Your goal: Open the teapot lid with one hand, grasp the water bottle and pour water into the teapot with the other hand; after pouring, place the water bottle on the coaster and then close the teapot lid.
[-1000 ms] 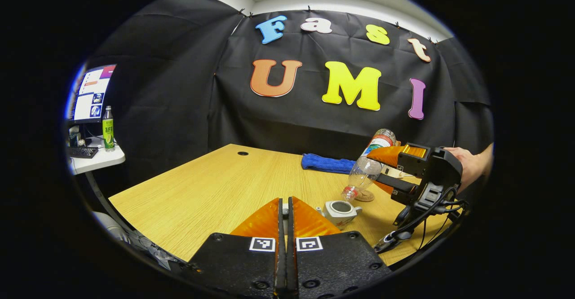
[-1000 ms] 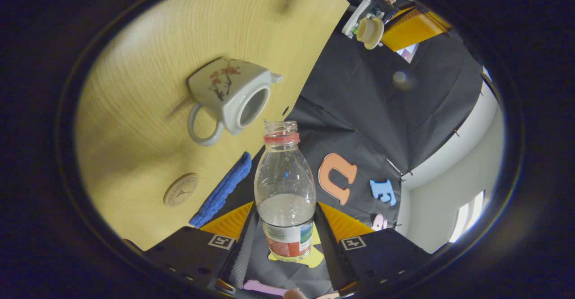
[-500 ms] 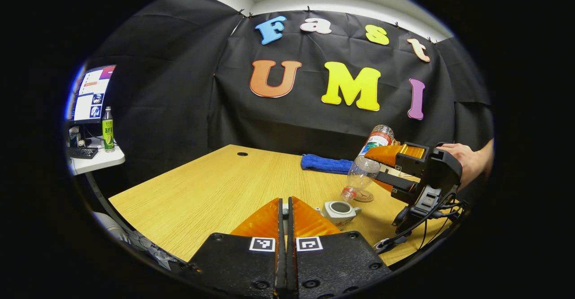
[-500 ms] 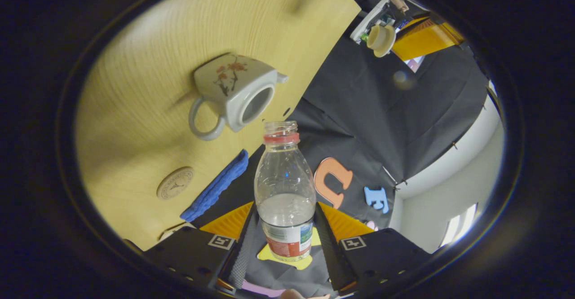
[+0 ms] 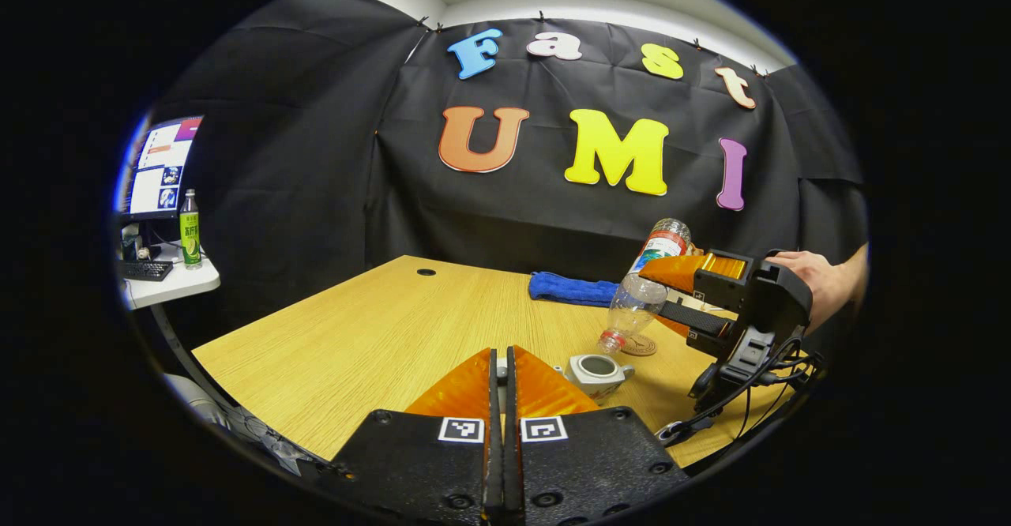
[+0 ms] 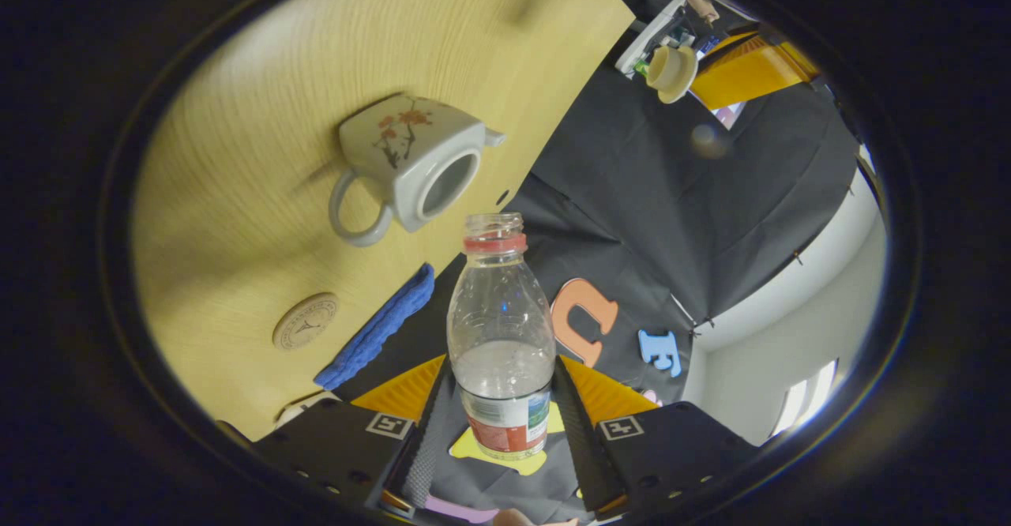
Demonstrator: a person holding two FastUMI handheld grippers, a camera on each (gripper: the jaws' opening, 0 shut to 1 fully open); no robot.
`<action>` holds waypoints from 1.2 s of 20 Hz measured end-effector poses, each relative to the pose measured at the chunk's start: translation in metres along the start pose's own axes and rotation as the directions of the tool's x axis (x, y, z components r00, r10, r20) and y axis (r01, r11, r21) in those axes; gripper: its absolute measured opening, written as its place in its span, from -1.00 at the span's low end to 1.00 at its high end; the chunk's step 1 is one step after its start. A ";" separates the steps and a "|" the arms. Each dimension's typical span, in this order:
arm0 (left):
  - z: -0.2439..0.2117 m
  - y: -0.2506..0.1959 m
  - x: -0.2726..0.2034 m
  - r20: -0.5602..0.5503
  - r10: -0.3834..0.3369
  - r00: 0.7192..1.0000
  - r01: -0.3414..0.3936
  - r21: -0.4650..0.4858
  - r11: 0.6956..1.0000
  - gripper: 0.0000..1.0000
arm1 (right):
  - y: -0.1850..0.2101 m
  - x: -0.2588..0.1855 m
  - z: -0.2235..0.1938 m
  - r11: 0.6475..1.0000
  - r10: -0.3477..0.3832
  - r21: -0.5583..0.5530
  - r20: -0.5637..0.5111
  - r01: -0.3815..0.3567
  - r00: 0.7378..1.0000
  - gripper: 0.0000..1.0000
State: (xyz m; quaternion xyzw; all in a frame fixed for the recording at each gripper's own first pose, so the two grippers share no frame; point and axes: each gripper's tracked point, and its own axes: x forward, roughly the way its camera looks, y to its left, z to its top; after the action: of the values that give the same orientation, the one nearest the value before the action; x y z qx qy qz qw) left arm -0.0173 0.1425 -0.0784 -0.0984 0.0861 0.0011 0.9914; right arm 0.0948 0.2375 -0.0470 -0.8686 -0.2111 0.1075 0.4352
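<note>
A white teapot (image 5: 598, 372) with a flower print (image 6: 411, 170) stands lidless on the wooden table (image 5: 379, 328). My right gripper (image 6: 501, 368) is shut on a clear water bottle (image 6: 500, 321). In the left gripper view the bottle (image 5: 641, 293) tilts neck down, its mouth just above and behind the teapot; no stream is visible. A round coaster (image 5: 640, 344) (image 6: 305, 321) lies beside the teapot. My left gripper (image 5: 501, 360) is shut on the teapot lid (image 6: 670, 72), held off to the teapot's left and above the table. A hand (image 5: 813, 281) holds the right gripper (image 5: 671, 297).
A blue cloth (image 5: 573, 287) (image 6: 375, 328) lies at the table's far edge behind the coaster. Cables (image 5: 734, 400) hang from the right gripper. A side table on the left carries a green bottle (image 5: 189, 226), a monitor and a keyboard. A small hole (image 5: 426, 271) marks the tabletop.
The right gripper with the bottle has lifted and turned slightly, so the bottle mouth sits a little higher over the teapot. The left gripper has stayed still with the lid.
</note>
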 end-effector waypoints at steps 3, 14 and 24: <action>0.002 0.000 -0.001 0.000 0.007 1.000 -0.007 0.005 1.000 -0.94 | 0.003 0.003 -0.002 1.000 -0.006 0.029 -0.004 0.006 1.000 0.41; 0.025 -0.016 0.001 0.018 0.016 1.000 -0.017 0.067 0.998 -0.94 | 0.023 -0.014 -0.002 0.520 0.195 0.845 0.030 -0.129 0.980 0.45; 0.040 -0.053 0.014 0.034 -0.030 0.999 0.026 0.117 0.993 -0.94 | 0.003 0.002 -0.073 -0.303 0.142 0.952 0.016 0.028 0.990 0.42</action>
State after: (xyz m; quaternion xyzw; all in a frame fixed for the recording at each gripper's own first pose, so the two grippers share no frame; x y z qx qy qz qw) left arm 0.0042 0.0981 -0.0319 -0.0415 0.0669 -0.0161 0.9968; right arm 0.1247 0.1849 -0.0052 -0.1758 0.0279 0.2086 0.9617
